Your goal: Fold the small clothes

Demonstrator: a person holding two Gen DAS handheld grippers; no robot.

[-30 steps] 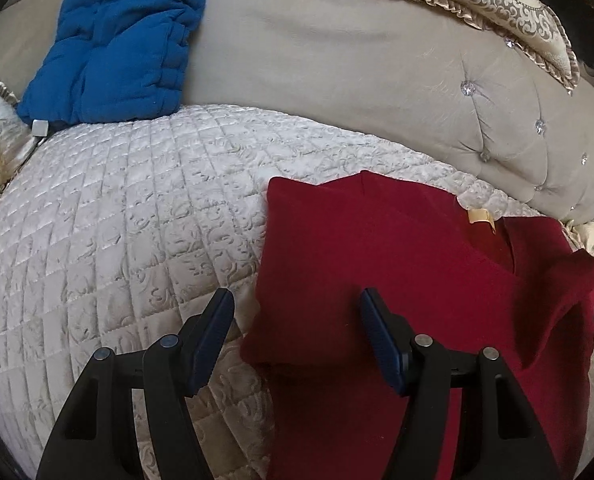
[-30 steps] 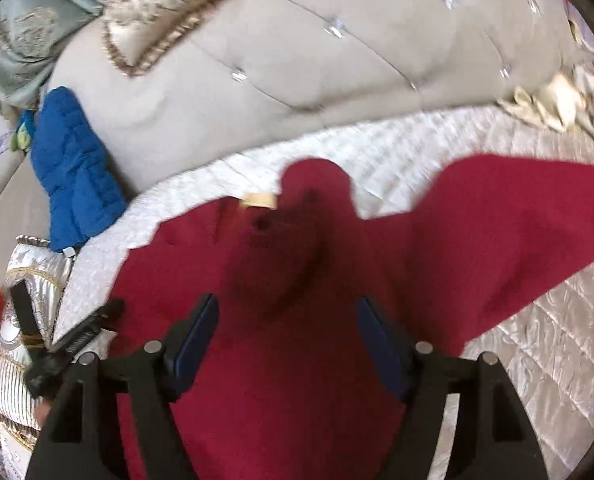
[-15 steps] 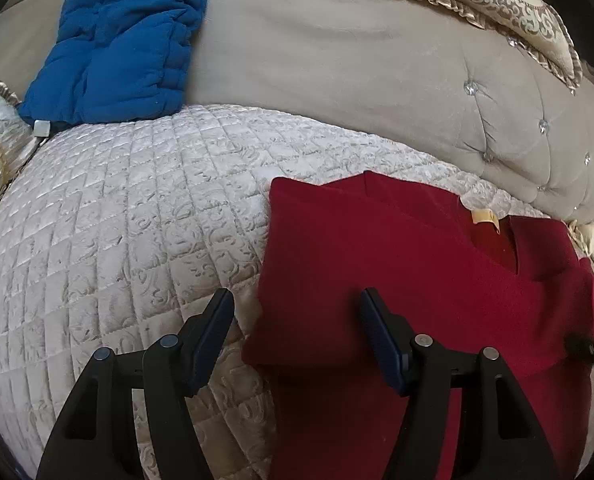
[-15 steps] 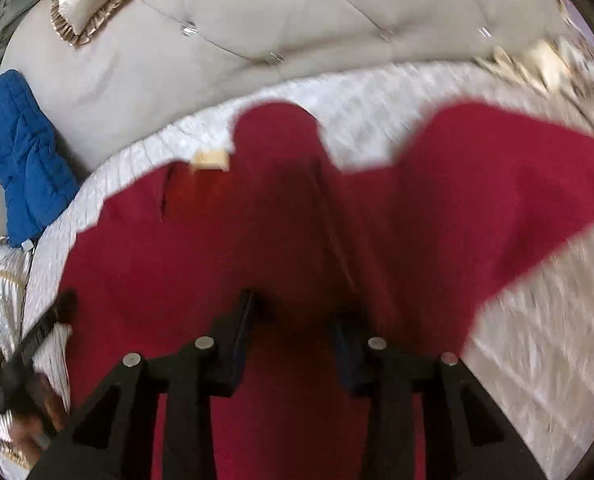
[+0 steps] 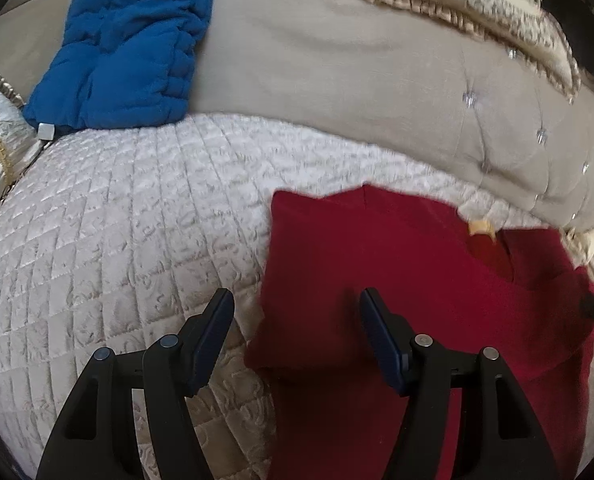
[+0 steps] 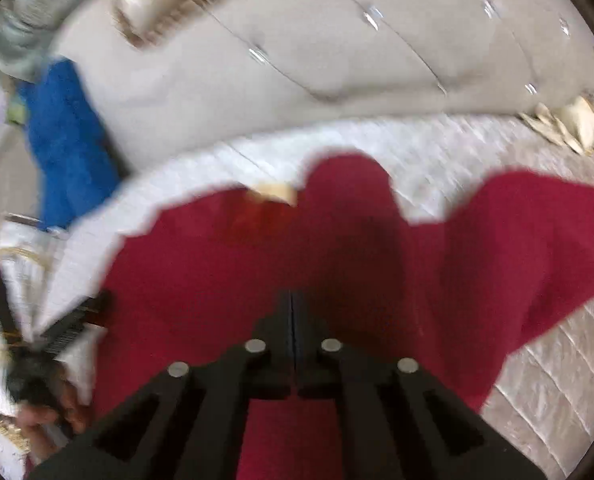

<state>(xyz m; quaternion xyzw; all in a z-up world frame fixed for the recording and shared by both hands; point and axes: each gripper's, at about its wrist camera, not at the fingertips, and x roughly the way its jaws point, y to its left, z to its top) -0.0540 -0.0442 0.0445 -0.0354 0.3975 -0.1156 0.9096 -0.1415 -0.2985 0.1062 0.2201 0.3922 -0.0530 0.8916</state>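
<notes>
1. A red garment lies on the quilted bed cover, near the padded headboard.
2. The left gripper hangs over the garment's folded left edge; its jaws stand apart and press on nothing.
3. The right gripper has its jaws together at the middle of the garment; whether cloth is pinched between them, I cannot tell.
4. A blue blanket leans on the headboard, well apart.
</notes>
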